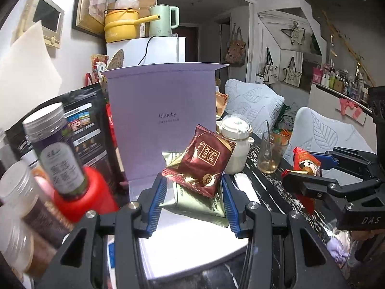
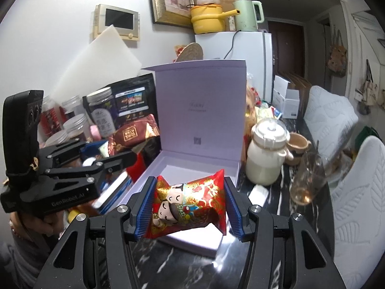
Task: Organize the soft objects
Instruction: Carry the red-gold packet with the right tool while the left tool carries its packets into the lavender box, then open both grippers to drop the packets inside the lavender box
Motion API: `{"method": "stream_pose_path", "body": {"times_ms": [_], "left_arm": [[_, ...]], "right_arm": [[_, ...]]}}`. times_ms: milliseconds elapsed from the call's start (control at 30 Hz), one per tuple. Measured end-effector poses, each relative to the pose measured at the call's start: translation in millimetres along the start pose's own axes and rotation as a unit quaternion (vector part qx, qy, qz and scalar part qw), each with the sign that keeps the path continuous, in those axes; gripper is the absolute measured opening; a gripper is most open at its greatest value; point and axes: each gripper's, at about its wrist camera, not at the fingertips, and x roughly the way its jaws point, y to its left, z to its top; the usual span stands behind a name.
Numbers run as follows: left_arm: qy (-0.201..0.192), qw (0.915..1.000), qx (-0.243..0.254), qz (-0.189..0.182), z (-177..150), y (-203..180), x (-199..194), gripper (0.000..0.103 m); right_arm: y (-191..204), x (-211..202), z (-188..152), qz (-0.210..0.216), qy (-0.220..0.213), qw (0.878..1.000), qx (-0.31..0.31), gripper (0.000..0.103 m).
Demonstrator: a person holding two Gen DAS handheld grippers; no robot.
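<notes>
My left gripper point(image 1: 192, 180) is shut on two packets at once: a maroon chocolate packet point(image 1: 204, 159) lying over a green-gold packet point(image 1: 192, 202). It holds them above the base of an open white box point(image 1: 192, 240), whose lid point(image 1: 161, 120) stands upright behind. My right gripper point(image 2: 190, 183) is shut on a red packet with cartoon figures point(image 2: 190, 202), held over the near edge of the same box point(image 2: 192, 166). Each gripper shows in the other's view: the right gripper point(image 1: 310, 168) at the right, the left gripper point(image 2: 108, 149) at the left with its maroon packet point(image 2: 134, 134).
Jars point(image 1: 55, 149) and a black pouch point(image 1: 89, 125) crowd the box's left side. To its right stand a white lidded pot point(image 2: 267, 159) and a glass with a spoon point(image 2: 308, 178) on the dark marble table point(image 2: 255, 207). Cushioned chairs point(image 2: 356, 192) line the right.
</notes>
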Motion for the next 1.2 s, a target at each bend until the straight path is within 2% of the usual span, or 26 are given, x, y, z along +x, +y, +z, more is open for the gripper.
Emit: {"method": "stream_pose_path", "body": {"times_ms": [267, 400, 567, 867, 1067, 1200], "left_arm": [[0.000, 1.0000, -0.005, -0.007, 17.4, 9.9, 36.3, 0.045], [0.001, 0.9999, -0.010, 0.013, 18.7, 17.0, 51.4, 0.045], [0.008, 0.9995, -0.020, 0.021, 17.7, 28.0, 71.5, 0.045], [0.039, 0.9984, -0.023, 0.035, 4.9, 40.1, 114.4, 0.045], [0.075, 0.9960, -0.027, 0.040, -6.2, 46.0, 139.2, 0.045], [0.096, 0.9938, -0.046, 0.034, -9.2, 50.8, 147.5, 0.045]], "right_arm": [[-16.2, 37.3, 24.0, 0.002, -0.003, 1.000, -0.011, 0.054], [-23.8, 61.5, 34.1, 0.016, -0.001, 1.000, -0.011, 0.054], [-28.7, 88.7, 41.2, 0.018, 0.004, 1.000, -0.014, 0.054], [-30.9, 129.8, 42.5, 0.014, 0.014, 0.999, -0.027, 0.054], [-35.8, 155.1, 37.1, 0.010, 0.033, 0.999, -0.024, 0.054], [-34.6, 169.5, 34.1, 0.014, 0.044, 0.998, -0.032, 0.054]]}}
